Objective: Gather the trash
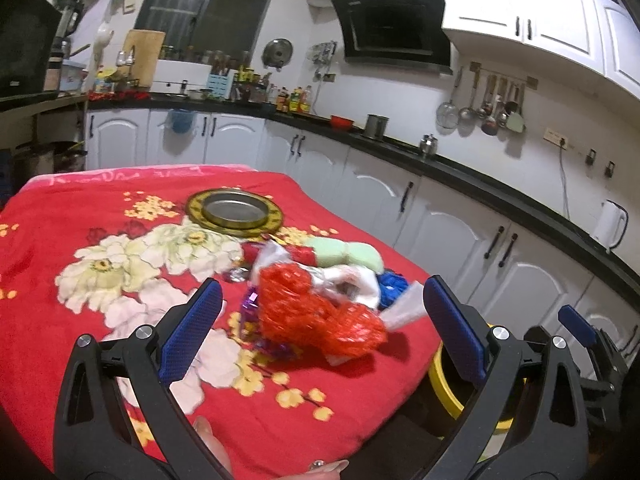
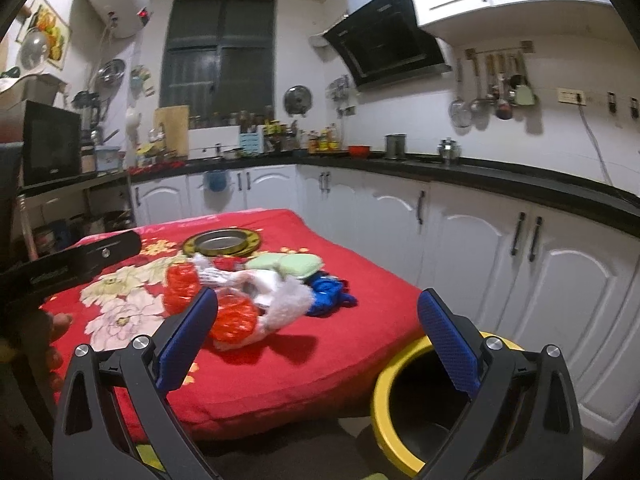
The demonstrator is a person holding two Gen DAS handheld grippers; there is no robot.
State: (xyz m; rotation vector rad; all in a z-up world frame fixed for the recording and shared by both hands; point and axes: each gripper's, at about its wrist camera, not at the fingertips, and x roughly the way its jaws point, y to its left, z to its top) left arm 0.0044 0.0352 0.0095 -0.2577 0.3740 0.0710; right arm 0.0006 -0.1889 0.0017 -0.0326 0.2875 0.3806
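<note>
1. Your left gripper [image 1: 320, 320] hovers with its fingers wide apart around the crinkly red mesh [image 1: 316, 312] at the frame's centre, holding nothing.
2. Your right gripper [image 2: 316, 344] is also spread and empty.
3. The trash pile [image 2: 256, 292] lies on the red tabletop [image 2: 312, 364], probably heaped near the edge because the yellow-rimmed bin [image 2: 390, 364] waits at lower right.

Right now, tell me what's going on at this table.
A person holds a two-finger gripper in each hand over a table covered by a red floral blanket. Both the left gripper and the right gripper are open and hold nothing. A pile of trash lies ahead: red mesh netting, white wrapping, blue scraps. A yellow bin stands open beside the table's edge. Nothing has been picked up yet.
</note>
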